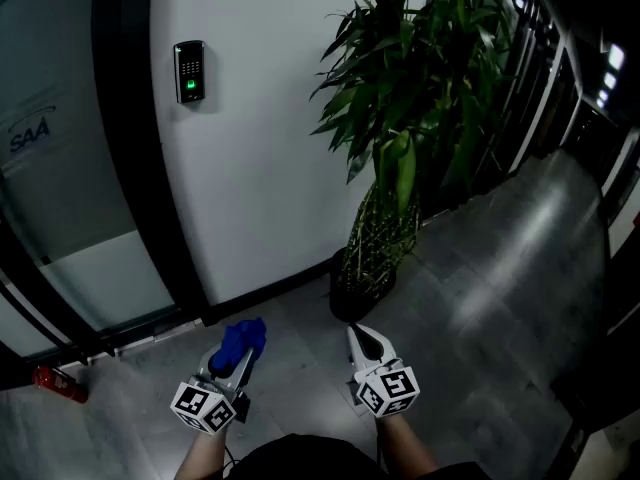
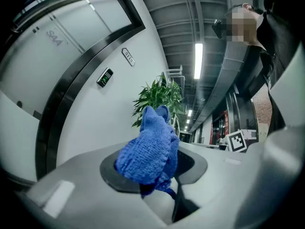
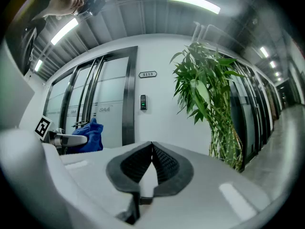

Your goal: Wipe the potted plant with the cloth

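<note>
- Head view: the left hand-held gripper (image 1: 238,360) is clamped on a bunched blue knitted cloth (image 1: 241,339), which sticks out past its tips. The right hand-held gripper (image 1: 362,340) is just beside it, pinched together and carrying nothing.
- The tall green-leaved potted plant (image 1: 400,98) stands ahead and to the right of both, apart from them. Its bundled stalks rise upright from a dark round pot (image 1: 352,293) on the grey tiled floor (image 1: 490,268). The stalks fill the pot's mouth, and no soil can be made out.
- The pot is just ahead of the right hand-held gripper, which is the nearer one. The one with the cloth sits further off, to the left.
- Left gripper view: the jaws bite the cloth (image 2: 147,149) at its lower folds, and the rest stands up free. The plant (image 2: 159,94) shows straight beyond the cloth, its leaves above the tips.
- I judge the wipe not yet begun. The cloth needs carrying forward, rightward and upward to reach the leaves along the plant's upright axis.
- Right gripper view: the ribbed pads of the right hand-held gripper (image 3: 151,161) meet with nothing between them. The plant (image 3: 209,94) rises ahead to its right, and the cloth (image 3: 89,135) shows off to its left.
</note>
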Demonstrator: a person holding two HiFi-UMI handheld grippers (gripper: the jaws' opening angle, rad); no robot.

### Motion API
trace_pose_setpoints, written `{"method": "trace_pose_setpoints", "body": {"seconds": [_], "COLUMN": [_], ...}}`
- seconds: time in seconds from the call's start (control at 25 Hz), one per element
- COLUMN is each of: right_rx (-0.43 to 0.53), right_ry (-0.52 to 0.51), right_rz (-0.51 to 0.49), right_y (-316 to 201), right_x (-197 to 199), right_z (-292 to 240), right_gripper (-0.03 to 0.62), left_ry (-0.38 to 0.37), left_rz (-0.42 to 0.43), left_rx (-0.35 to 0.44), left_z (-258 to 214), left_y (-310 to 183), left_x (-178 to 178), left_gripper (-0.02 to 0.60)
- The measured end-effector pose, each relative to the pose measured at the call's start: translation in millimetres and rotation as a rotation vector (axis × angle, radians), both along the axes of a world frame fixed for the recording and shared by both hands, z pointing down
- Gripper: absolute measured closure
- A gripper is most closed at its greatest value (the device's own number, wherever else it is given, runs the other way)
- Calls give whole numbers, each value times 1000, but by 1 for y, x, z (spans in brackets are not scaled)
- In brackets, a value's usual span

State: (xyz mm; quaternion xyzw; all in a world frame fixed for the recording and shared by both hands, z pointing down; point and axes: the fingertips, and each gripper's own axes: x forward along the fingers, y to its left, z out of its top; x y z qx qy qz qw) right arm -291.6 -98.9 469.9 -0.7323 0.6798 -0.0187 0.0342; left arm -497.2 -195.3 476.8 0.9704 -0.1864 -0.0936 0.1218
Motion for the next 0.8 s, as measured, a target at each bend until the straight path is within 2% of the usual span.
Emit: {"method": "trace_pose_setpoints", "body": {"seconds": [0.24, 0.36, 0.6, 0.8], "right_rx": [-11, 8, 95, 128], "right_ry": [45, 57, 47, 59], "right_rz": [5, 23, 8, -28], "right_y": [-30, -41, -73, -119], "right_x": [4, 18, 65, 112], "right_z": [-12, -19, -32, -37], "right_gripper": [591, 591, 591, 591], "left_ry": [20, 23, 3, 40], "left_rz": [-11, 5, 73, 79], "left_rx": [5, 0, 51, 90], "left_z": [0, 2, -8, -31], "left_y": [-40, -49, -64, -93], "left_x": [-8, 7, 80, 147], "left_gripper": [426, 426, 426, 426]}}
